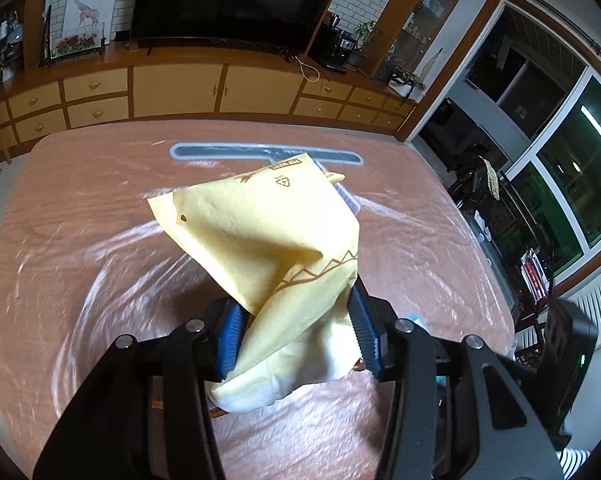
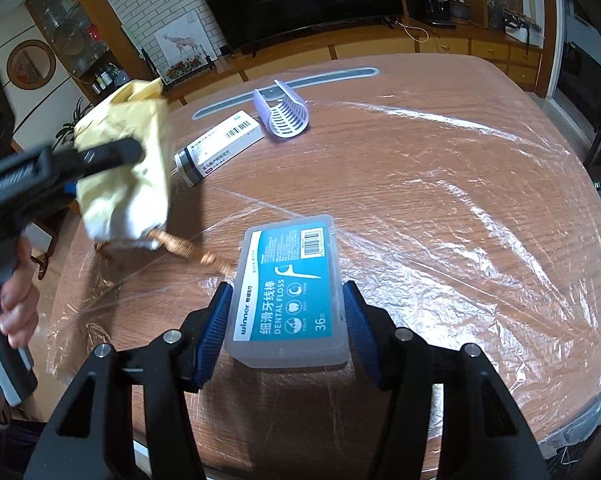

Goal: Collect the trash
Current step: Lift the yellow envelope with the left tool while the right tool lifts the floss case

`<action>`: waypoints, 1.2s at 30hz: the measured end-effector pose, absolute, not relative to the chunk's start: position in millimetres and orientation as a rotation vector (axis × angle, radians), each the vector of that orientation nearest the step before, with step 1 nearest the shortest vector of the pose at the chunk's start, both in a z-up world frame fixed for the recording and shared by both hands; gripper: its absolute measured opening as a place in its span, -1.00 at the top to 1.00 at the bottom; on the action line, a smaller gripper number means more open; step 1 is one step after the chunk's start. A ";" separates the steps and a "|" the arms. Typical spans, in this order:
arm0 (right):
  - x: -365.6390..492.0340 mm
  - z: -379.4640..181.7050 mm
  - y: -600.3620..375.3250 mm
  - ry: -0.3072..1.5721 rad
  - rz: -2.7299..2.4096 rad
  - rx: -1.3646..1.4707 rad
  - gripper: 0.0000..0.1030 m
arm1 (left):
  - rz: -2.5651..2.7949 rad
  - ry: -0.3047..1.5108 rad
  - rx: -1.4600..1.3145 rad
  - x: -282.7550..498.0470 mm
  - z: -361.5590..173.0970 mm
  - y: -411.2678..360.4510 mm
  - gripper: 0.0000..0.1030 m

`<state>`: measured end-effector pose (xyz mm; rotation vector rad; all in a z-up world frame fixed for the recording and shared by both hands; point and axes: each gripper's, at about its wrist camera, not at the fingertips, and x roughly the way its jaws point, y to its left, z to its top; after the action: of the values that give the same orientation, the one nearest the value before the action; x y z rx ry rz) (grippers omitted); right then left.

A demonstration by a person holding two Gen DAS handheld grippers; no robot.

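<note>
Left gripper (image 1: 296, 336) pinches crumpled yellow paper bag (image 1: 268, 240); right gripper (image 2: 286, 332) apparently clamps clear plastic dental-floss box (image 2: 290, 292) above wood-grain table (image 2: 440, 200).

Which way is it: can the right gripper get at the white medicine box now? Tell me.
Probably not yet. The right gripper is shut on the dental floss box, so its jaws are occupied. The medicine box lies unobstructed farther across the table.

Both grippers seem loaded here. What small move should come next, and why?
Probably carry both loads off the table toward a bin, none in view. The left gripper clamps the yellow paper bag; the right gripper pinches the dental floss box.
</note>
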<state>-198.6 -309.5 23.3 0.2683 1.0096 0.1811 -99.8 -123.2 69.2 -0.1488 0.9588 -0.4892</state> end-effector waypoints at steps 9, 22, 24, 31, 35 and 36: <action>-200.0 19.6 -307.6 1.016 0.159 0.204 -0.06 | -0.468 0.974 -0.198 -125.9 62.2 -104.9 0.05; -201.7 13.1 -291.0 1.043 0.148 0.088 -0.05 | -0.468 0.982 -0.212 -147.5 57.1 -100.9 0.05; -199.8 10.0 -286.2 1.058 0.140 0.052 -0.05 | -0.470 0.983 -0.214 -149.4 56.7 -99.6 0.05; -201.0 9.1 -282.2 1.048 0.139 0.016 -0.04 | -0.470 0.973 -0.213 -156.5 57.7 -97.4 0.05; -206.7 17.2 -290.0 1.025 0.168 0.078 -0.04 | -0.470 0.969 -0.213 -157.7 59.3 -94.5 0.05; -207.6 19.7 -293.6 1.021 0.175 0.106 -0.04 | -0.470 0.969 -0.216 -158.3 59.7 -93.5 0.05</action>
<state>-207.6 -293.6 19.7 0.1061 1.0215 0.1754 -158.3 -93.5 59.7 -0.2157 0.9689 -0.4705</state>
